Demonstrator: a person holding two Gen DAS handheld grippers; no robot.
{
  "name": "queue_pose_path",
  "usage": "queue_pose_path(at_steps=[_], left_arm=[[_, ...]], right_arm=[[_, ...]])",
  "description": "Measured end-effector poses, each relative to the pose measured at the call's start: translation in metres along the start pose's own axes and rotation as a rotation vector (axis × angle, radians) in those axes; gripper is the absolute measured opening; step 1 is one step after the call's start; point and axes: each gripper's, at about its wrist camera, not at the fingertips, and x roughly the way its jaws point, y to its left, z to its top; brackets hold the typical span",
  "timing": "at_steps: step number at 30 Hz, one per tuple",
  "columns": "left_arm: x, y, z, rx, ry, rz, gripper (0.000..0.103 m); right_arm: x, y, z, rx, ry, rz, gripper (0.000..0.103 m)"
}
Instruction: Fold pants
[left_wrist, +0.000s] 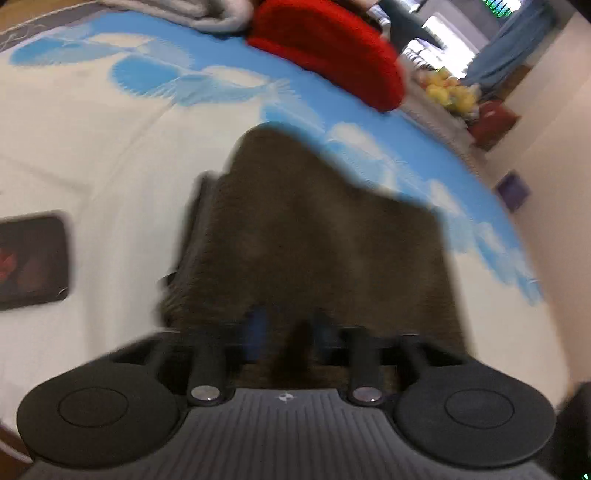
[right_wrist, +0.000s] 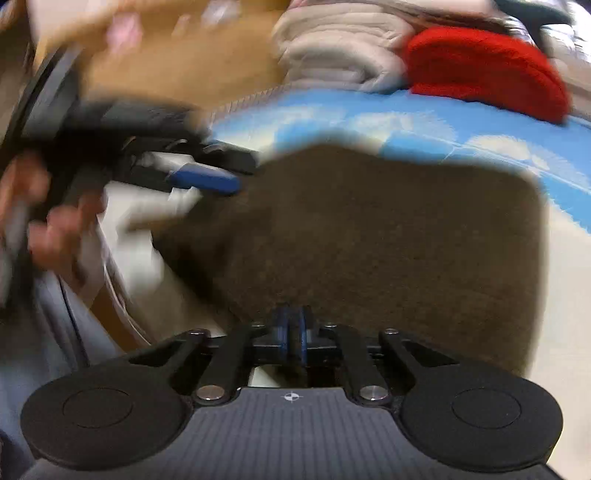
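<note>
Brown fuzzy pants (left_wrist: 314, 229) lie folded on a bed with a white and blue sheet (left_wrist: 92, 140). My left gripper (left_wrist: 291, 332) is shut on the near edge of the pants, with brown cloth pinched between its blue pads. My right gripper (right_wrist: 293, 332) is shut on the near edge of the same pants (right_wrist: 369, 229), blue pads pressed together. In the right wrist view the left gripper (right_wrist: 207, 181) shows at the left, held by a hand, at the pants' left edge. Both views are motion-blurred.
A red knitted garment (left_wrist: 332, 48) and folded grey clothes (right_wrist: 340, 48) lie at the far side of the bed. A dark phone (left_wrist: 33, 258) lies on the sheet at left. A wall and shelf with yellow items (left_wrist: 450, 92) stand beyond the bed.
</note>
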Motion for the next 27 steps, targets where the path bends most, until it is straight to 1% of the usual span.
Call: queue_pose_path(at_steps=[1, 2, 3, 4, 5, 7, 8, 9, 11, 12, 13, 15, 17, 19, 21, 22, 23, 24, 25, 26, 27], left_arm=[[-0.004, 0.009, 0.0, -0.03, 0.002, -0.007, 0.002], [-0.007, 0.018, -0.001, -0.078, 0.007, -0.041, 0.002], [-0.009, 0.025, -0.003, -0.118, 0.006, -0.062, 0.002], [-0.012, 0.028, -0.003, -0.135, 0.002, -0.07, 0.002], [-0.016, 0.026, -0.002, -0.132, -0.006, -0.069, 0.005], [-0.029, 0.016, 0.006, -0.109, -0.049, -0.07, 0.027], [-0.035, 0.01, 0.012, -0.091, -0.091, -0.069, 0.053], [-0.046, 0.002, 0.019, -0.075, -0.134, -0.063, 0.072], [-0.051, -0.013, 0.031, -0.038, -0.185, -0.043, 0.084], [-0.06, -0.022, 0.032, -0.011, -0.191, -0.045, 0.084], [-0.057, -0.03, 0.038, 0.016, -0.193, -0.043, 0.085], [-0.049, -0.045, 0.045, 0.055, -0.189, -0.016, 0.086], [-0.026, -0.051, 0.046, 0.104, -0.155, 0.007, 0.087], [0.004, -0.047, 0.042, 0.143, -0.097, 0.073, 0.087], [0.012, -0.045, 0.035, 0.215, -0.085, 0.099, 0.087], [0.01, -0.044, 0.034, 0.232, -0.087, 0.101, 0.087], [0.003, -0.044, 0.034, 0.224, -0.099, 0.096, 0.087], [-0.006, -0.041, 0.034, 0.195, -0.121, 0.103, 0.087], [-0.016, -0.036, 0.033, 0.149, -0.147, 0.118, 0.088], [-0.029, -0.03, 0.032, 0.112, -0.184, 0.112, 0.089], [-0.039, -0.026, 0.032, 0.108, -0.215, 0.108, 0.094]], right_arm=[[0.0, 0.009, -0.007, -0.071, -0.03, -0.019, 0.007], [-0.002, 0.014, -0.009, -0.113, -0.037, -0.031, 0.007], [-0.004, 0.013, -0.007, -0.108, -0.036, -0.029, 0.007], [-0.007, 0.007, -0.004, -0.067, -0.027, -0.01, 0.007], [-0.01, 0.0, 0.0, -0.024, -0.022, 0.009, 0.007], [-0.02, -0.012, 0.008, 0.05, -0.029, 0.025, 0.009], [-0.026, -0.017, 0.013, 0.083, -0.047, 0.019, 0.016], [-0.034, -0.023, 0.019, 0.113, -0.077, 0.007, 0.021], [-0.043, -0.034, 0.028, 0.148, -0.137, -0.024, 0.042], [-0.044, -0.041, 0.032, 0.158, -0.149, -0.046, 0.045], [-0.043, -0.046, 0.035, 0.161, -0.149, -0.071, 0.045], [-0.036, -0.052, 0.039, 0.159, -0.144, -0.115, 0.045], [-0.024, -0.056, 0.041, 0.16, -0.128, -0.134, 0.045], [-0.004, -0.056, 0.039, 0.157, -0.076, -0.118, 0.045], [0.024, -0.053, 0.03, 0.124, 0.035, -0.072, 0.046], [0.029, -0.048, 0.024, 0.09, 0.023, -0.086, 0.046], [0.028, -0.043, 0.023, 0.057, 0.005, -0.1, 0.046], [0.026, -0.041, 0.024, 0.047, 0.005, -0.102, 0.047], [0.02, -0.043, 0.027, 0.066, 0.021, -0.086, 0.05], [0.012, -0.047, 0.031, 0.101, 0.026, -0.061, 0.057], [0.003, -0.051, 0.034, 0.133, 0.007, -0.043, 0.061]])
